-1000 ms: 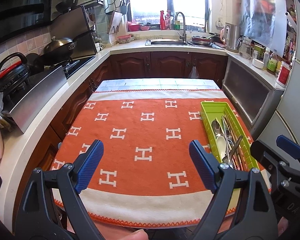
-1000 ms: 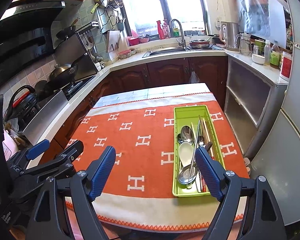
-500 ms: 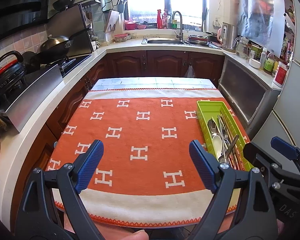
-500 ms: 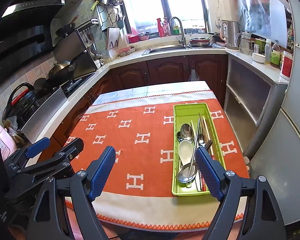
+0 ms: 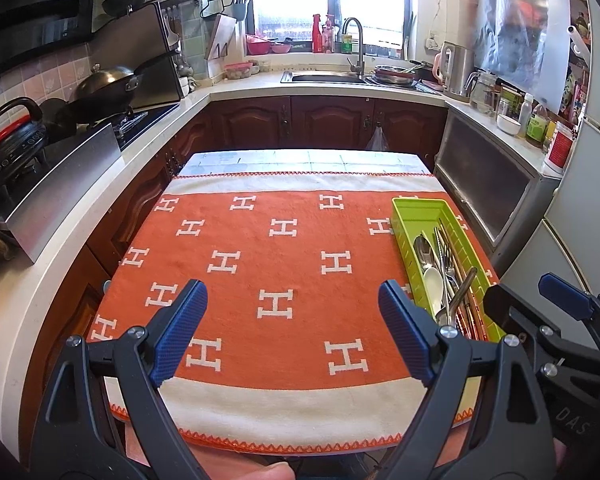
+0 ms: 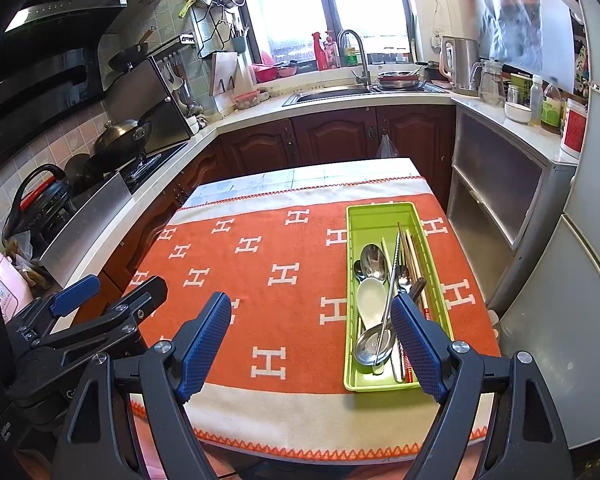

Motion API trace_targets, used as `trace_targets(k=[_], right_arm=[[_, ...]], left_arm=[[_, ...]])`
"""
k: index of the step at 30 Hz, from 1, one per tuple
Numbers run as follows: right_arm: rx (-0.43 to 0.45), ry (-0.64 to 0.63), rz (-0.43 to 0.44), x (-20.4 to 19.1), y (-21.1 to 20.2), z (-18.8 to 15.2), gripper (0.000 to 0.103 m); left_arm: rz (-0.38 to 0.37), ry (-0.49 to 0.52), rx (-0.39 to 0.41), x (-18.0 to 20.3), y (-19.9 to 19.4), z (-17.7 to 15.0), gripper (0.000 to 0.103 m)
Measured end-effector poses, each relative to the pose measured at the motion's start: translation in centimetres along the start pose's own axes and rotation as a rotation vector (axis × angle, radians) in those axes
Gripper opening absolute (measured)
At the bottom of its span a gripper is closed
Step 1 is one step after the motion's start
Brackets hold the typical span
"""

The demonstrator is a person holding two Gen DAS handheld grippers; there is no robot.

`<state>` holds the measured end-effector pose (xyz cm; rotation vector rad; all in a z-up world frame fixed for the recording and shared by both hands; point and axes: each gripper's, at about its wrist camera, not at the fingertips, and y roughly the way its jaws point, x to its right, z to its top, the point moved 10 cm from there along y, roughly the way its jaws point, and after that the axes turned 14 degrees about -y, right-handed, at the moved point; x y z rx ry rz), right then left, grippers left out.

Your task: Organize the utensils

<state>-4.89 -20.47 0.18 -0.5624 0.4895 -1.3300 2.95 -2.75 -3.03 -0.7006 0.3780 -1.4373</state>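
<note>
Right wrist view: I am holding my right tongs [image 6: 312, 344] wide and empty at lower centre, left tongs [image 5: 292, 332] likewise wide. Utensils [image 6: 388, 300] are lying tangled in the tray [image 6: 380, 216], right of centre; grabbing one risks dragging others out.

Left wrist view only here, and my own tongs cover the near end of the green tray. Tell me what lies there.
Observer: In the right wrist view, a large steel spoon bowl lies at the near end of the green tray, with a white spoon just beyond it.
Operator: Now report the right tongs. I see only one of their pads.
Observer: The right tongs are wide open over the orange cloth, with nothing between them.
Operator: Tell me where they sit relative to the tray.
Observer: Their right finger overlaps the tray's near right corner in that view; whether it touches, I cannot tell.
</note>
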Motion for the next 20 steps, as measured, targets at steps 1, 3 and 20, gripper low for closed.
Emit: trace_targets(k=[1, 3, 20], right_arm=[[0.0, 0.0, 0.0, 0.0, 0.1, -0.1, 0.083], [-0.002, 0.001, 0.0, 0.0, 0.1, 0.0, 0.083], [-0.024, 0.006, -0.004, -0.7, 2.0, -1.3, 0.083]], left_arm=[[0.001, 0.0, 0.0, 0.0, 0.0, 0.1, 0.086], [-0.001, -0.001, -0.006, 0.0, 0.1, -0.1, 0.086], [-0.011, -0.015, -0.028, -0.3, 1.0, -1.1, 0.086]])
